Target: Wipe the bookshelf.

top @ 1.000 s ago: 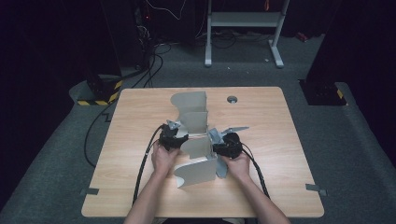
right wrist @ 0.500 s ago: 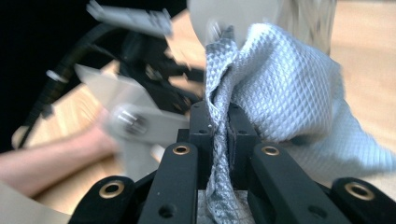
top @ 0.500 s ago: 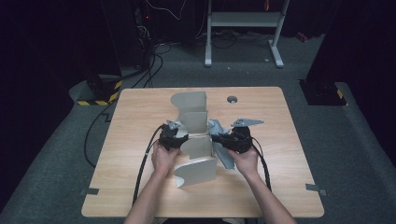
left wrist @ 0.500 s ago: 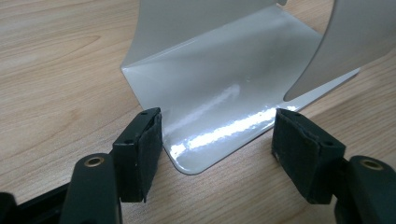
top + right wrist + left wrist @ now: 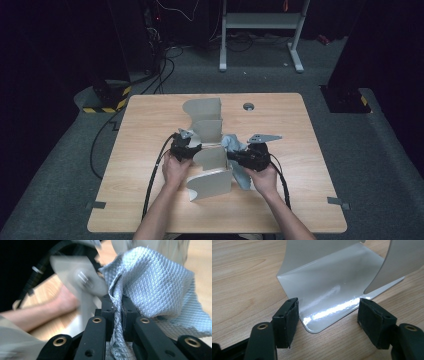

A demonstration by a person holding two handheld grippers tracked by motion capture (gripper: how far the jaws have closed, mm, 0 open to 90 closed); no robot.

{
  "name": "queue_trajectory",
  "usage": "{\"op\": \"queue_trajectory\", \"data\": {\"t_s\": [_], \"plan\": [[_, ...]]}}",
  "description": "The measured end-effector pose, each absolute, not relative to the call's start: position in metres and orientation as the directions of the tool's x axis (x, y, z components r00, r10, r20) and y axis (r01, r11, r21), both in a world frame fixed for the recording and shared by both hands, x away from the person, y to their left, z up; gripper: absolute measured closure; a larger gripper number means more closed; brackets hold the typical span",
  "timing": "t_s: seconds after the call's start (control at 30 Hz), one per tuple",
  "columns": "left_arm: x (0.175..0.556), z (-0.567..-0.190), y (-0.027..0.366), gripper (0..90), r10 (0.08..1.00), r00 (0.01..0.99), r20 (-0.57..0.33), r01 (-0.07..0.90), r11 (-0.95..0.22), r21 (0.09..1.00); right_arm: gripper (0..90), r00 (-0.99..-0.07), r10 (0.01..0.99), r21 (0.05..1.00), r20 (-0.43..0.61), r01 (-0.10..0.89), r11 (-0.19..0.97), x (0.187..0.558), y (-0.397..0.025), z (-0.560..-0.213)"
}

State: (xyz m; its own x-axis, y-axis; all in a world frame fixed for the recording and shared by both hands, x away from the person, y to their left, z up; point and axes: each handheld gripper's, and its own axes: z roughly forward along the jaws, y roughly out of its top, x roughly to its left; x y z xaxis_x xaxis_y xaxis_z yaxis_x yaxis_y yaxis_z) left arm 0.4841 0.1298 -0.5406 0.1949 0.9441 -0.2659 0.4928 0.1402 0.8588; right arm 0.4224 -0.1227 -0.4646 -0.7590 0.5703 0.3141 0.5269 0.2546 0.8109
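Observation:
Several curved grey metal stands (image 5: 212, 185) stand in a row down the middle of the wooden table (image 5: 300, 125). My left gripper (image 5: 196, 146) sits at the row's left side. In the left gripper view the left gripper (image 5: 328, 320) is open, with the glossy base of one stand (image 5: 329, 290) lying just ahead between its pads, untouched. My right gripper (image 5: 233, 156) is at the row's right side, shut on a grey-blue waffle cloth (image 5: 234, 144). In the right gripper view the cloth (image 5: 155, 290) bunches out above the right gripper (image 5: 117, 307).
A round cable hole (image 5: 248, 106) sits near the table's far edge. Tape marks (image 5: 336, 201) lie at the near corners. Beyond the table are a white frame (image 5: 260, 30) and cables (image 5: 165, 55) on the dark floor.
My right gripper has shifted a little to the right with the cloth and turned slightly. The left gripper has stayed in place beside the stands.

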Motion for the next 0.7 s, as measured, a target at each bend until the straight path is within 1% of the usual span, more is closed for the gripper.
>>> {"op": "queue_trajectory", "data": {"t_s": [0.17,0.27,0.33,0.47,0.7], "plan": [[0.484,-0.541,0.130,34.0,0.944,0.195,-0.266,0.492,0.140,0.859,84.4,-0.718,0.597,0.740,0.356,0.607,0.288,0.434,-0.118,-0.500],[0.484,-0.541,0.130,34.0,0.944,0.195,-0.266,0.492,0.140,0.859,84.4,-0.708,0.594,0.730,0.383,0.625,0.274,0.434,-0.119,-0.504],[0.484,-0.541,0.130,34.0,0.944,0.196,-0.265,0.493,0.139,0.859,84.4,-0.714,0.590,0.745,0.376,0.612,0.265,0.432,-0.121,-0.497],[0.484,-0.541,0.130,34.5,0.944,0.196,-0.264,0.494,0.138,0.859,84.4,-0.731,0.569,0.785,0.377,0.578,0.223,0.429,-0.130,-0.470],[0.484,-0.541,0.130,34.6,0.945,0.196,-0.262,0.494,0.136,0.859,84.4,-0.783,0.527,0.854,0.330,0.486,0.187,0.414,-0.136,-0.428]]}}
